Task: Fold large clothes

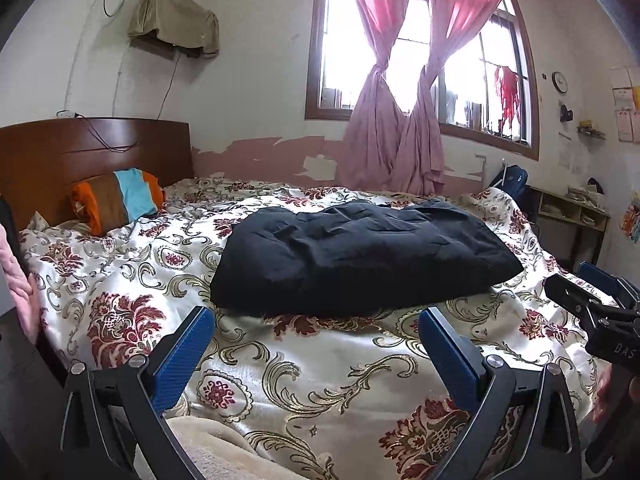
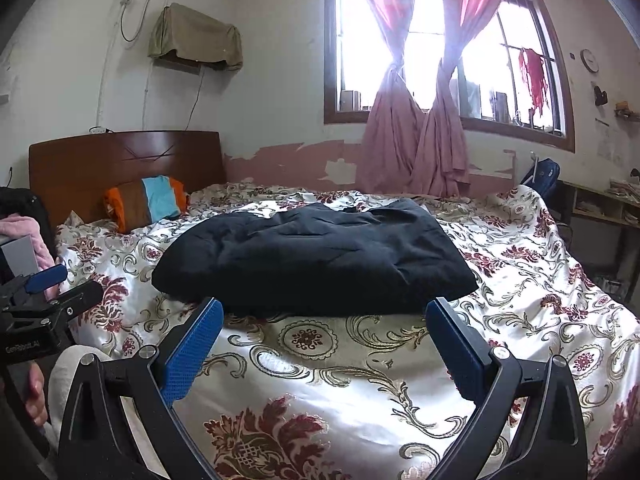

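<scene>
Both your grippers, left gripper (image 1: 318, 356) and right gripper (image 2: 324, 354), hang spread and empty above the near floral bedspread (image 1: 320, 380).
Folded dark garment (image 2: 312, 256) lies mid-bed, beyond your fingertips: apparently finished, so you stand back.

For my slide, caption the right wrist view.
Open right hand-held gripper faces a folded dark navy fabric garment on the floral satin bedspread.
</scene>
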Action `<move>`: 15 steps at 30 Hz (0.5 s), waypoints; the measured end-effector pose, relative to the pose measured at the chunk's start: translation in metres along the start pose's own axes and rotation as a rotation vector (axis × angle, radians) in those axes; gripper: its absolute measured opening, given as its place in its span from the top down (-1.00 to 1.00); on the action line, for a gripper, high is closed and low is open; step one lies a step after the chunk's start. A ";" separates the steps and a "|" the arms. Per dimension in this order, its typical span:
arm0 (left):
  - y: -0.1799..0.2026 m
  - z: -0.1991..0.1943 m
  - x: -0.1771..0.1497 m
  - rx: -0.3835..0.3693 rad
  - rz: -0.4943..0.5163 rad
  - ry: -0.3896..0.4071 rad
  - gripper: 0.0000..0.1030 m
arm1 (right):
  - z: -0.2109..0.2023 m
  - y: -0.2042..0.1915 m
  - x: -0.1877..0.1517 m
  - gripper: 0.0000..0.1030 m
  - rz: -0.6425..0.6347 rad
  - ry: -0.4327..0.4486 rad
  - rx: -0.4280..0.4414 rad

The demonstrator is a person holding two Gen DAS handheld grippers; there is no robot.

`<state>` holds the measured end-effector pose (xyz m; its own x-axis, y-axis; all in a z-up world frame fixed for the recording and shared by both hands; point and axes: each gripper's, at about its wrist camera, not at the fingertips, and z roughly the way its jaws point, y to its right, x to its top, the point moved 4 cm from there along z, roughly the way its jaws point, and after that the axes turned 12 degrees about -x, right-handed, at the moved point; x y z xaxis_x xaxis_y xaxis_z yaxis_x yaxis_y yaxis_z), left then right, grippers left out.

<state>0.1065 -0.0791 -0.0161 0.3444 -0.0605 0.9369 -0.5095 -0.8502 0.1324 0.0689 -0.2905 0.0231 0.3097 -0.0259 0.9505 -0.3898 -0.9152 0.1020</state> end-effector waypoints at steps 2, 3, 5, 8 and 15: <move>0.000 0.000 -0.001 -0.001 0.000 -0.004 -0.99 | -0.001 -0.001 0.000 -0.93 -0.003 -0.001 0.002; 0.000 0.000 -0.001 -0.002 0.000 -0.005 -0.99 | -0.001 -0.002 0.000 -0.93 -0.004 -0.002 0.003; 0.000 0.000 -0.001 -0.004 -0.001 -0.005 -0.99 | -0.001 -0.002 -0.001 -0.93 -0.005 -0.004 0.004; 0.000 0.000 -0.001 -0.003 0.000 -0.005 -0.99 | 0.000 -0.002 -0.001 -0.93 -0.004 -0.004 0.005; -0.003 -0.001 -0.002 0.001 -0.009 -0.005 -0.99 | -0.001 -0.004 -0.001 -0.93 -0.008 -0.001 0.007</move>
<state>0.1066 -0.0762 -0.0178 0.3530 -0.0561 0.9339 -0.5056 -0.8513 0.1400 0.0691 -0.2869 0.0219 0.3139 -0.0194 0.9492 -0.3810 -0.9184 0.1072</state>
